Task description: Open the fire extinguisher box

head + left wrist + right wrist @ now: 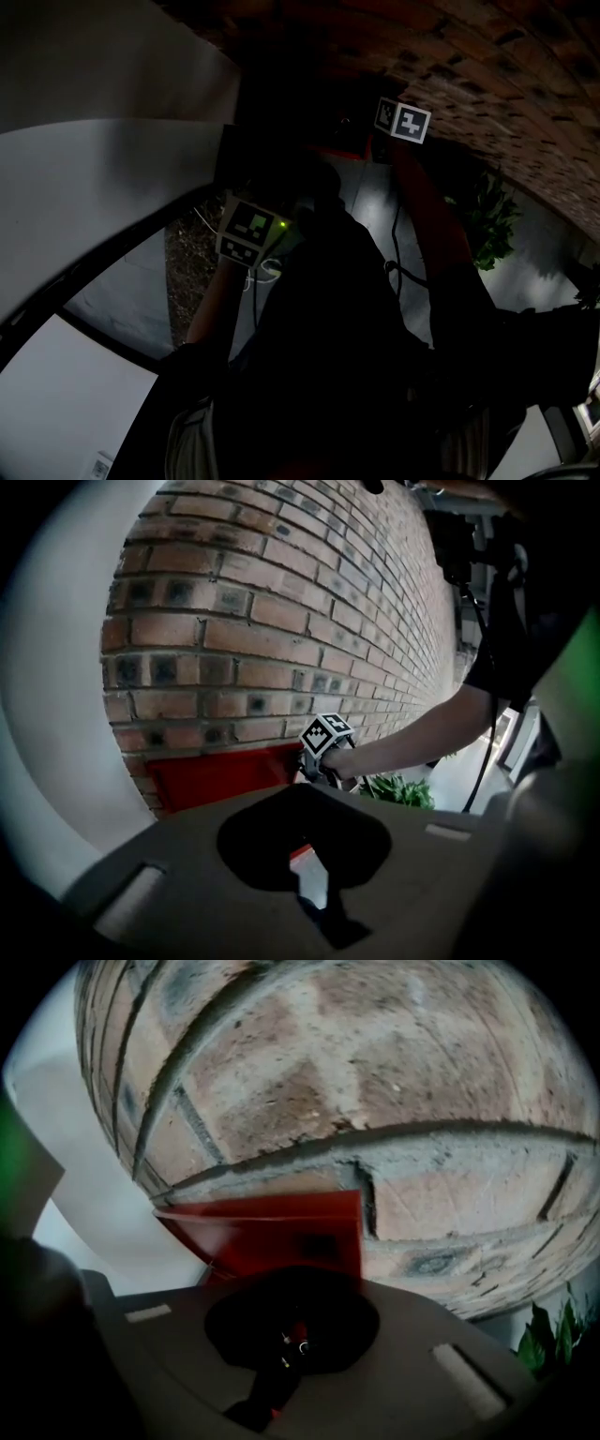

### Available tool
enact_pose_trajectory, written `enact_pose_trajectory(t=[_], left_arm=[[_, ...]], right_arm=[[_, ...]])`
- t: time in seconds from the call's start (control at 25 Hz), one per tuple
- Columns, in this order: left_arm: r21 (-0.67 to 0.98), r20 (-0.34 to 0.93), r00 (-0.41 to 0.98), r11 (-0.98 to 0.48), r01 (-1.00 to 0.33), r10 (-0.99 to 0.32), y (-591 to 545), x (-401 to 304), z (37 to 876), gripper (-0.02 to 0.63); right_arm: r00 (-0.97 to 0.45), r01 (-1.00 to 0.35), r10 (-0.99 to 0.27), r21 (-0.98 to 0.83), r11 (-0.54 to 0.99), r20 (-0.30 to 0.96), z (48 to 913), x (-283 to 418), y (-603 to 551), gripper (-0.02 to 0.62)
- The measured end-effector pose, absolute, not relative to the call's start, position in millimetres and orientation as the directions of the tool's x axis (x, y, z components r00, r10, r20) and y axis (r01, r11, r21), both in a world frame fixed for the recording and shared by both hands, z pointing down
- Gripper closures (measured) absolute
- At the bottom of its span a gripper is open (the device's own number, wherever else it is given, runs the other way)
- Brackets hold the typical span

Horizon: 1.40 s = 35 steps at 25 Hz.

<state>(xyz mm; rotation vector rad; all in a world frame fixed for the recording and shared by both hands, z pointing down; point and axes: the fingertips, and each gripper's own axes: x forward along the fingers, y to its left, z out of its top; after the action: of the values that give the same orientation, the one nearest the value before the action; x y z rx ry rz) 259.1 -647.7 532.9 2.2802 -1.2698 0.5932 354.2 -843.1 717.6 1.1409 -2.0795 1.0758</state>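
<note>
Fire extinguisher box (211,775) (red) sits against brick wall (281,621). R tool (292,1340) jaws fully closed at box's edge; grip indiscernible. L tool (314,874) jaws apart, empty, short of box.

Red fire extinguisher box (220,778), low against brick wall (281,621); lid position unclear.
</note>
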Motion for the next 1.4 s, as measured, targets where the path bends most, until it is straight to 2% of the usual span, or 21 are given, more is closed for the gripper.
enact_pose_trajectory(t=[0.48,0.72,1.12,1.4], left_arm=[[0.161,0.571,0.412,-0.395,-0.904,-0.710,-653,241,524,0.606],[0.111,0.566,0.347,-0.348,-0.931,-0.747,-623,223,504,0.606],[0.105,0.533,0.292,-0.280,-0.954,-0.794,-545,218,477,0.606],[0.053,0.490,0.237,-0.243,-0.969,-0.839,-502,200,448,0.606]], right_arm=[[-0.651,-0.725,-0.333,-0.429,0.538,0.682,699,305,-798,0.594],[-0.723,-0.656,-0.293,-0.489,0.575,0.626,664,272,-766,0.594],[-0.774,-0.554,-0.184,-0.508,0.660,0.605,632,231,-701,0.594],[-0.769,-0.533,-0.162,-0.479,0.698,0.619,619,219,-664,0.594]])
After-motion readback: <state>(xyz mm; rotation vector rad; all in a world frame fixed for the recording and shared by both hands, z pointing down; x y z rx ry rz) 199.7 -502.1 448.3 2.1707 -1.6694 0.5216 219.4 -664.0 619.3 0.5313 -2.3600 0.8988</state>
